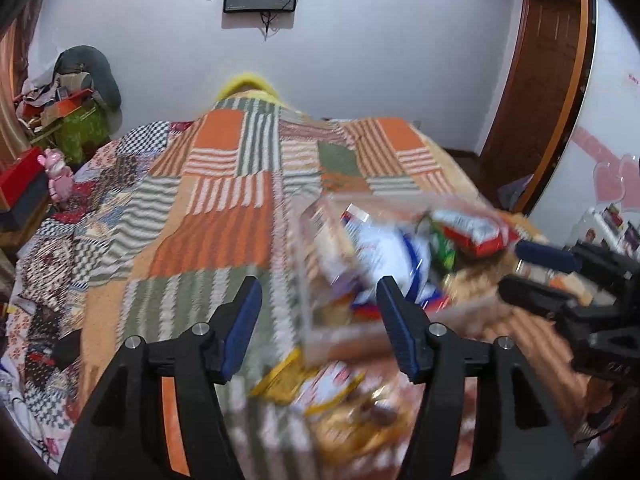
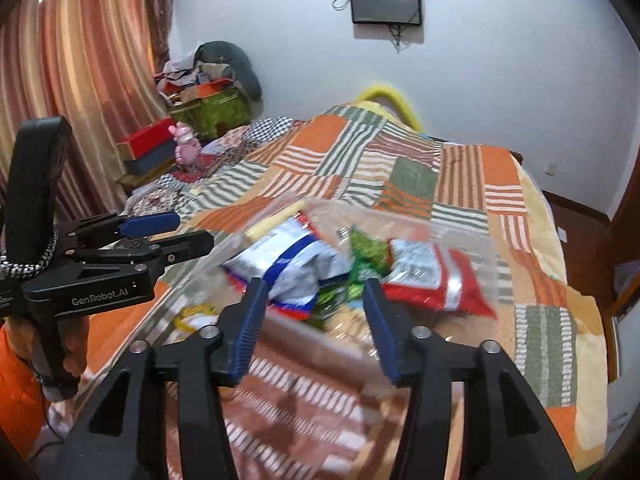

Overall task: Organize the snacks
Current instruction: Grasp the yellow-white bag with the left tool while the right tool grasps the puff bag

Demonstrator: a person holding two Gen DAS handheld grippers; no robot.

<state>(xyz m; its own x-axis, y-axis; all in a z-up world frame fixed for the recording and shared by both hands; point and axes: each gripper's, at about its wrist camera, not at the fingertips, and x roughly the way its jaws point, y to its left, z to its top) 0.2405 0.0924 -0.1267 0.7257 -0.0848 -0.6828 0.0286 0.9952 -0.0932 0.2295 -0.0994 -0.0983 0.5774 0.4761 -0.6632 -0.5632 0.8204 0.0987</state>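
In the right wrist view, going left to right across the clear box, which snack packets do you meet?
Inside the clear box: blue-and-white packet → green packet → red packet.

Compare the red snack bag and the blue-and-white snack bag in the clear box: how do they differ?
The red snack bag is red with a silvery printed panel; the blue-and-white snack bag is pale with a blue stripe. In the right wrist view the red one lies on the right of the clear box, the blue-and-white one on the left. A green packet lies between them. Both are crinkly packets lying inside.
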